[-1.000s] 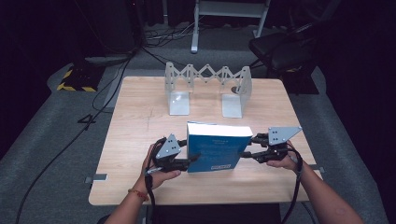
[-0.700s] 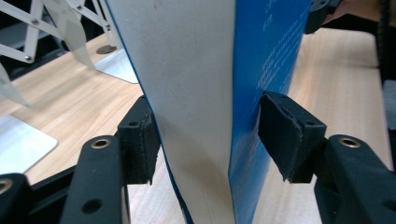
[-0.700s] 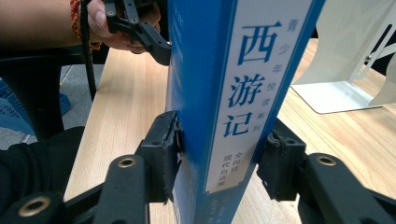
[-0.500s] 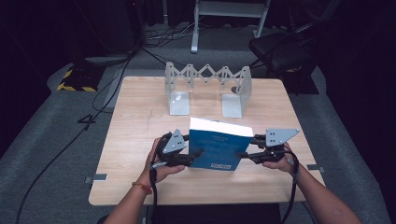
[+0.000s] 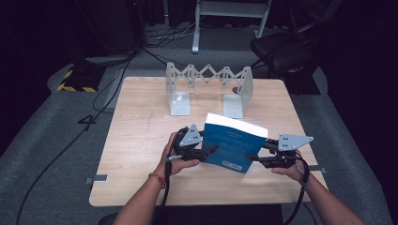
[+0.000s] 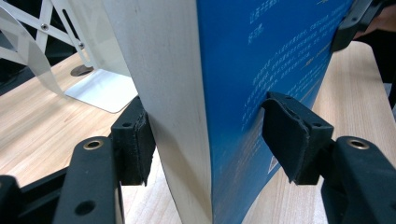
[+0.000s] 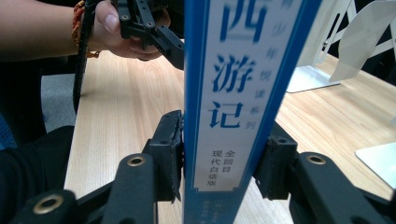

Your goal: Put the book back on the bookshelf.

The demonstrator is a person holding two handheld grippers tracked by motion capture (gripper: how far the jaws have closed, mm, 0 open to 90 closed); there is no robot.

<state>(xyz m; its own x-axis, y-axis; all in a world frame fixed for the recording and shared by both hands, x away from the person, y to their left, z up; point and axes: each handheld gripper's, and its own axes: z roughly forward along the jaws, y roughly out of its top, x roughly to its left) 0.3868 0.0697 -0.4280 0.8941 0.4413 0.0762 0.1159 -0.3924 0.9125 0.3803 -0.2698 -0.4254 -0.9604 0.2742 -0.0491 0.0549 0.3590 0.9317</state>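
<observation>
Since the earlier high view the blue book (image 5: 234, 146) has come up off its flat pose and tilted, top edge swinging toward the folding metal bookend rack (image 5: 209, 89) at the far side of the table (image 5: 136, 136). It now stands nearly on edge, leaning, over the near-middle of the table, between both hands. Left gripper (image 5: 199, 151) pinches the page-edge side w/ pads on front and back covers (left gripper view: one pad flat on the paper side, other dimpling the blue cover (image 6: 261, 70)); its jaws have just been opening a bit, book still between them. Right gripper (image 5: 263, 159) is clamped across the spine (image 7: 233, 93), a pad on each cover; jaws just eased wider too. Two-sided hold prob. keeps the book from flopping open while it's raised for the rack slot. Long axis runs up and slightly away; spine faces the right hand, pages face left.
</observation>
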